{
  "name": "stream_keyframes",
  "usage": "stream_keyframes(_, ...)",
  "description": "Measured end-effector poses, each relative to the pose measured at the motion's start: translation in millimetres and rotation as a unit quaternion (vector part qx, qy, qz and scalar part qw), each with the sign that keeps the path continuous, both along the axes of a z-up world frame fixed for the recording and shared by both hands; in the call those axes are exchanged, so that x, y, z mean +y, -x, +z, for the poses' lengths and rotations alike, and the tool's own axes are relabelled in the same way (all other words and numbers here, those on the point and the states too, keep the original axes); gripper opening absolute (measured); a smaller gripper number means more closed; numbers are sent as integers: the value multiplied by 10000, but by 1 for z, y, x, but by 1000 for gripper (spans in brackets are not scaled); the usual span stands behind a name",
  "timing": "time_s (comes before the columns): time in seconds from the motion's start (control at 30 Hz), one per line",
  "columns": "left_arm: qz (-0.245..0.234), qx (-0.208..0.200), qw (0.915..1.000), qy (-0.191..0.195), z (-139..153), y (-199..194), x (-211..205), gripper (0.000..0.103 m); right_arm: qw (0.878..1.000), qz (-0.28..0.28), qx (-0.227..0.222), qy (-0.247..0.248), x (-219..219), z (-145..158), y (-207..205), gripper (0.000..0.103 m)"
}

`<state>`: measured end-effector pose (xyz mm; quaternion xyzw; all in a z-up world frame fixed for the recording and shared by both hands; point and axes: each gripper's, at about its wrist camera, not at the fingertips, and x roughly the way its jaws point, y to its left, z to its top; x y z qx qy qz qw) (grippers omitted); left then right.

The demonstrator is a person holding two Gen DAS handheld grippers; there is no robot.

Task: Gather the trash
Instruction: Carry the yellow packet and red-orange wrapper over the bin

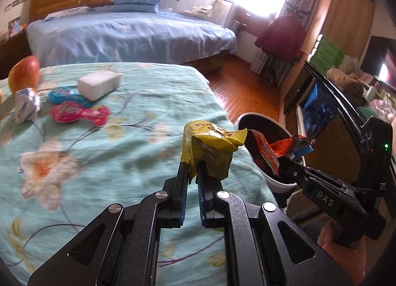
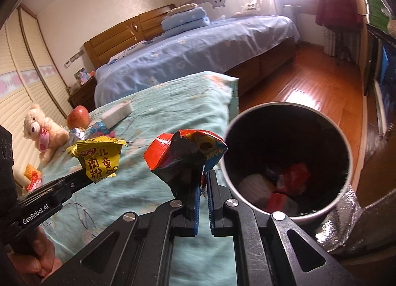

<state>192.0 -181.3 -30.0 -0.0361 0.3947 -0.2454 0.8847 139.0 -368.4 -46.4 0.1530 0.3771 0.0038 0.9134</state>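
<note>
My left gripper [image 1: 193, 169] is shut on a crumpled yellow wrapper [image 1: 210, 147], held above the green floral bedcover [image 1: 111, 162]; it also shows in the right wrist view [image 2: 99, 159]. My right gripper [image 2: 203, 177] is shut on a red and black snack wrapper [image 2: 183, 154], held beside the rim of a round trash bin [image 2: 287, 162] that holds several wrappers. In the left wrist view the right gripper [image 1: 287, 159] holds that wrapper [image 1: 279, 148] over the bin [image 1: 277, 182]. A pink wrapper [image 1: 79, 112], a blue wrapper [image 1: 64, 95] and a white wrapper [image 1: 26, 104] lie on the bedcover.
An apple [image 1: 24, 73] and a white sponge block [image 1: 99, 84] sit on the bedcover. A teddy bear [image 2: 43, 130] and orange wrappers [image 2: 32, 177] lie at its left. A blue bed [image 1: 128, 36] stands behind. Wooden floor [image 2: 309, 88] and a cabinet [image 1: 321, 117] are at the right.
</note>
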Motion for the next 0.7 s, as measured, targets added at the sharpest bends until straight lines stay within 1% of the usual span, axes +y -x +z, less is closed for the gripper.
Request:
stream_keyframes(0.33,-288,-63,9995,-76,2,9,-34,7,9994,-346,13,-2,-34,-5,16,5)
stream_keyframes(0.7,-551,-66,9983,-153,3,11,-71,7,9984,-561,62,87,-59,-8,22,6)
